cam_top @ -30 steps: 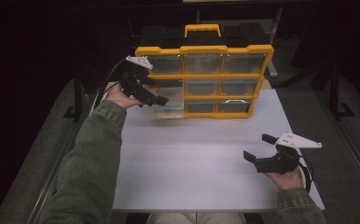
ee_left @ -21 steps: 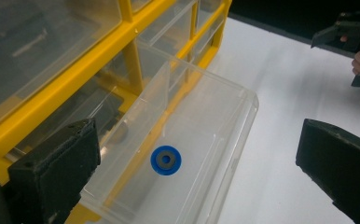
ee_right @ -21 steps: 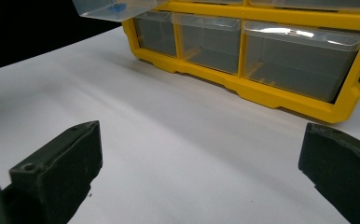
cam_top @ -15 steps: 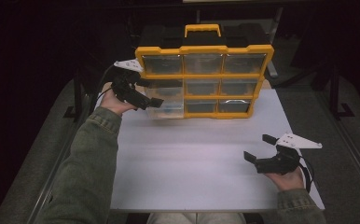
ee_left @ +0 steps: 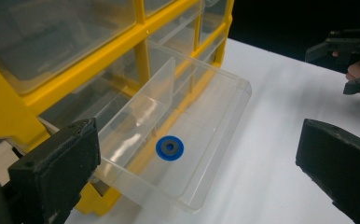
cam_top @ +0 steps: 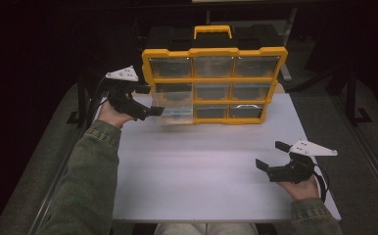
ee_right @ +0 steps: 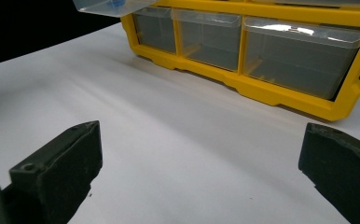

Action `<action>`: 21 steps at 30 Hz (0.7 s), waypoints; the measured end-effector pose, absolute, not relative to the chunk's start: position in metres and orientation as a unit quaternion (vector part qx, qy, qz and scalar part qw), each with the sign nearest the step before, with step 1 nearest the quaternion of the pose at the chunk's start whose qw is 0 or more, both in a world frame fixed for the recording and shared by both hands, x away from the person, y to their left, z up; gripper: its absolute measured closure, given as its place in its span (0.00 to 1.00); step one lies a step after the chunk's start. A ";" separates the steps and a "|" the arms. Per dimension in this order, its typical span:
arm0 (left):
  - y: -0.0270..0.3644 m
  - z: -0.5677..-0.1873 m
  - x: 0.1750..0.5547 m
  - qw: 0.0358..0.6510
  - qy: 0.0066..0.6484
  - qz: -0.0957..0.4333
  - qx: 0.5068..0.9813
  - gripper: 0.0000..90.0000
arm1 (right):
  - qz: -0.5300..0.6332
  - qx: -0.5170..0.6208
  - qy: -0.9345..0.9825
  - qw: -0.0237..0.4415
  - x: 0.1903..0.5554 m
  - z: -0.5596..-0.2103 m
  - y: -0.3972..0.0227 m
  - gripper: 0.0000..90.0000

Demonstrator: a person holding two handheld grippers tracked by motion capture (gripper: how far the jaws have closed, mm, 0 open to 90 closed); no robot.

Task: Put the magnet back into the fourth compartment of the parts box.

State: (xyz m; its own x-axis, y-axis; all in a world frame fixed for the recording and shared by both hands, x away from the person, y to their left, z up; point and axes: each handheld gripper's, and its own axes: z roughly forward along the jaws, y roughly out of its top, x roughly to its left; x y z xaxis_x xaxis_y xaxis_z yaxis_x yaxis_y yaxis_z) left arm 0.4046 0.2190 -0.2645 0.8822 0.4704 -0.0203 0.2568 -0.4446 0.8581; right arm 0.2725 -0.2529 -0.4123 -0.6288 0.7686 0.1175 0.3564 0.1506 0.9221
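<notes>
A yellow drawer organizer stands upright at the back of the white table. Its left middle clear drawer is pulled out. A blue washer lies on that drawer's floor, in front of a clear divider. My left gripper hovers at the drawer's left front corner, open and holding nothing; in the left gripper view its jaws stand wide apart on either side of the drawer. My right gripper is open above the table's near right, pointing toward the organizer.
The other drawers look pushed in. A black case with a yellow handle sits behind the organizer. Dark floor and metal frame rails surround the table. The pulled-out drawer overhangs the table surface.
My left hand has drawn back a little to the left and toward the near side. The drawer stays pulled out. My right gripper has hardly moved.
</notes>
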 end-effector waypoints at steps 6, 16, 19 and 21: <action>0.226 -0.269 0.399 0.483 0.223 0.117 0.838 0.00 | 0.525 0.384 0.734 0.195 0.273 -0.413 -0.253 0.00; 0.241 -0.285 0.388 0.492 0.234 0.124 0.829 0.00 | 0.524 0.383 0.735 0.195 0.273 -0.413 -0.252 0.00; 0.244 -0.287 0.383 0.495 0.238 0.127 0.826 0.00 | 0.524 0.383 0.735 0.195 0.273 -0.413 -0.253 0.00; 0.246 -0.290 0.380 0.496 0.240 0.130 0.824 0.00 | 0.524 0.383 0.735 0.195 0.273 -0.413 -0.253 0.00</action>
